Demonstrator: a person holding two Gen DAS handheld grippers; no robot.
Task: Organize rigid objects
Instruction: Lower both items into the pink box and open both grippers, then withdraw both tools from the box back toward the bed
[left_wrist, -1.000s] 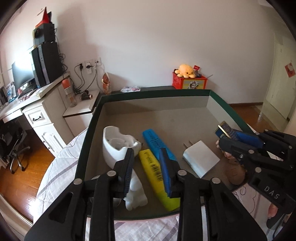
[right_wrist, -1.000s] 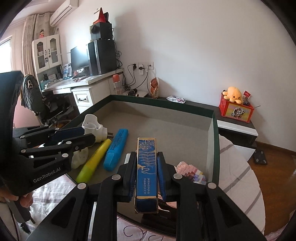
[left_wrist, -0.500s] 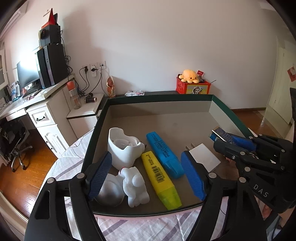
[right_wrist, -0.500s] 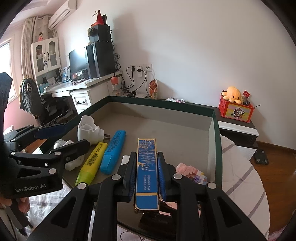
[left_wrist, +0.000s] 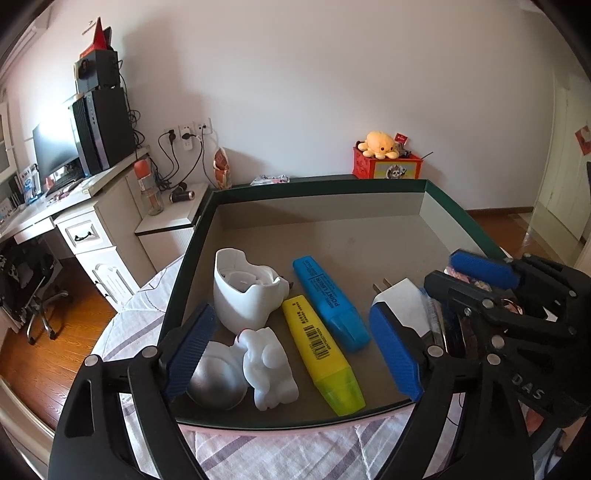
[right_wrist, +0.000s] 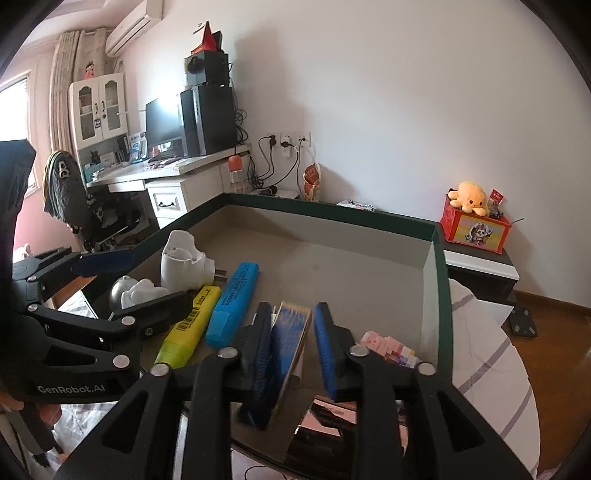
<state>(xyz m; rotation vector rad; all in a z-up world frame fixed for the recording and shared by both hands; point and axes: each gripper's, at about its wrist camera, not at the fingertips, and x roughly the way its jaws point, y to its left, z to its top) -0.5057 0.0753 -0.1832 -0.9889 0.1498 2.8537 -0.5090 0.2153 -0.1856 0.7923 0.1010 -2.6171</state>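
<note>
Letting go is what both grippers have just done. The right gripper (right_wrist: 290, 347) has just been opening: a sec ago its pads clamped the blue box (right_wrist: 286, 345) upright, now the jaws stand apart and the box leans tilted against the left pad w/ a clear gap on the right side, slightly blurred, so prob. dropping or settling; can't tell if it rests on the tray floor yet. It sits lower centre of the right wrist view, betw. the blue highlighter (right_wrist: 231, 304) and a pink block toy (right_wrist: 386, 347).

The left gripper (left_wrist: 291, 354) has also just been opening; its jaws now stand wide apart w/ nothing pinched. Betw. them, lower centre of the left view: white figurine (left_wrist: 267, 369), silver ball (left_wrist: 216, 384), yellow highlighter (left_wrist: 321, 350). A sec ago its pads were close together around that spot; the yellow highlighter now lies free beside the blue one.

Meaning, as I judge it: two placements about done, items lined up side by side in the green-rimmed tray (left_wrist: 369, 182). White charger (left_wrist: 400, 301) and white holder (left_wrist: 245, 288) also inside.

Writing: "POINTLINER" on the blue highlighter, barcode on the yellow one; "GenRobot.AI" lower left of the right view, "DAS" lower right of the left view, both on gripper bodies.
</note>
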